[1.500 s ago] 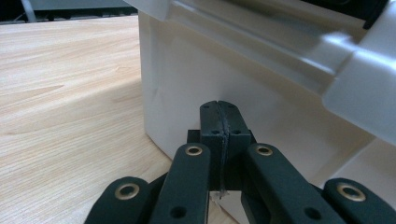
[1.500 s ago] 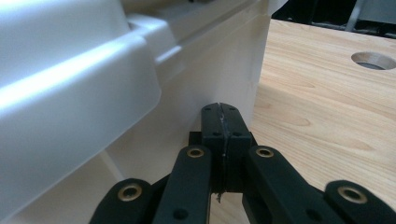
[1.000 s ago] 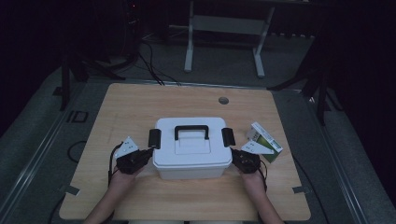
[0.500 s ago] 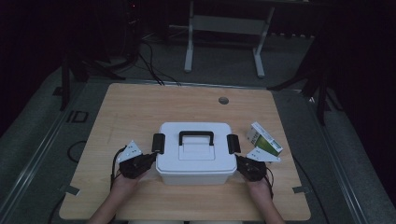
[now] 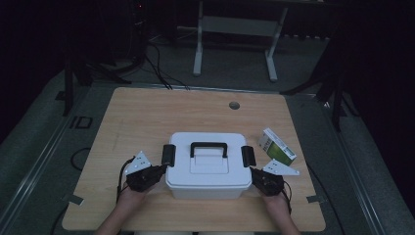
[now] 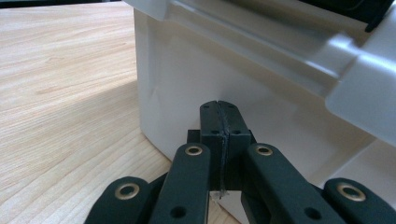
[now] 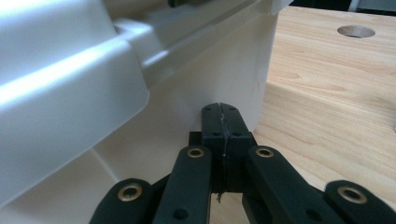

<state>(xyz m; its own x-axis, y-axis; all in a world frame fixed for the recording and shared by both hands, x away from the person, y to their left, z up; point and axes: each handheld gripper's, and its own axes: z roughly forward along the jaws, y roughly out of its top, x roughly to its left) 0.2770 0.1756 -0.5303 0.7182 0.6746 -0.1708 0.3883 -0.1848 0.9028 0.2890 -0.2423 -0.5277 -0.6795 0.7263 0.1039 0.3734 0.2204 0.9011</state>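
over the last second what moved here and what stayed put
The white box slid a little to the right and toward the person, pushed between the left gripper and right gripper, both shut and pressed against its sides. Nothing was gripped or released. The green carton stayed where it was, and the lid stayed closed.

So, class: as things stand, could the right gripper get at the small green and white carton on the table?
Probably yes. The carton lies just beyond the right gripper, with bare table between them; its shut jaws now point at the white box.
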